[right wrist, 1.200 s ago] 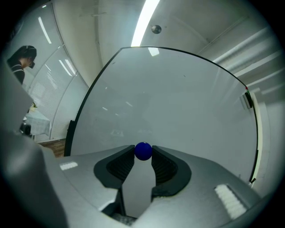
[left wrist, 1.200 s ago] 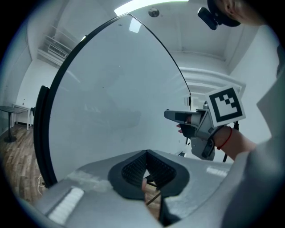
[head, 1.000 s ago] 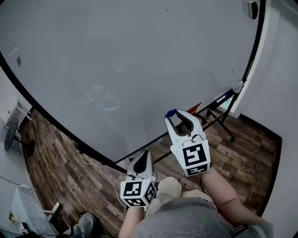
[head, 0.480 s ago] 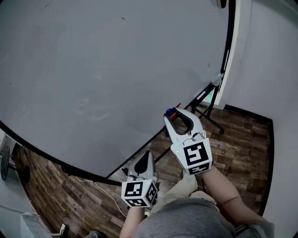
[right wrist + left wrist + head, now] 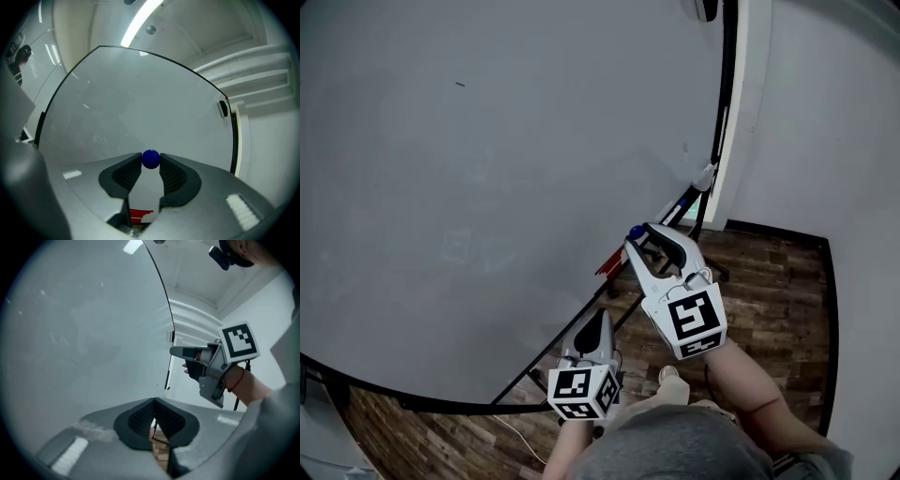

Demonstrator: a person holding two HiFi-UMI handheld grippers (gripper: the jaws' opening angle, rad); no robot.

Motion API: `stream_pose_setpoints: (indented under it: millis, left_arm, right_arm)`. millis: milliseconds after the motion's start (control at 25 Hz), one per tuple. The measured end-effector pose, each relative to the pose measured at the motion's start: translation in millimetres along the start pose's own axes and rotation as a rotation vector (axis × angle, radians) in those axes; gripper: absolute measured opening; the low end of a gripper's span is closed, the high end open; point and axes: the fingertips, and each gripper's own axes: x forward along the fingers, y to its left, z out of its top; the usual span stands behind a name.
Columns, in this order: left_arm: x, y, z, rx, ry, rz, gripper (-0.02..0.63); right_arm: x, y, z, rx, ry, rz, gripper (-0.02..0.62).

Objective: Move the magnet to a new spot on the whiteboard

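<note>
The whiteboard (image 5: 487, 141) fills most of the head view, and its black frame curves down its right side. My right gripper (image 5: 636, 234) is shut on a small round blue magnet (image 5: 635, 231), held just off the board's lower part. In the right gripper view the blue magnet (image 5: 150, 159) sits pinched between the tips of my right gripper (image 5: 150, 160), with the whiteboard (image 5: 140, 103) ahead. My left gripper (image 5: 597, 316) hangs lower, shut, with nothing in it. In the left gripper view my left gripper (image 5: 153, 402) has its pads meeting, and the right gripper (image 5: 180, 351) shows up and to the right.
The board's stand (image 5: 703, 202) and a ledge with a red item (image 5: 607, 262) lie below the board. A small black object (image 5: 705, 7) sits at the board's upper right edge. A white wall (image 5: 825, 112) rises on the right above a wood floor (image 5: 769, 309).
Both grippers have travelled sideways along the board toward its right edge, which now lies nearer the middle of the head view. The right gripper kept its hold on the magnet.
</note>
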Motion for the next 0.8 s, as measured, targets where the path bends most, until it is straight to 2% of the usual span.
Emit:
stream_pose_setpoints:
  millis: [200,440,800]
  left_arm:
    - [13,-7,11,0.004,-0.019,-0.018,0.005]
    - [99,-11,32,0.002,-0.002,0.001,0.005]
    - [115,-19,33,0.002,-0.018,0.056,0.005]
  right_arm:
    - [3,-10,8,-0.013,-0.014,0.004,0.123]
    - [60,-82,-5,-0.003,-0.010,0.029,0.123]
    - [75,-91,-9,0.003,-0.036,0.105,0.123]
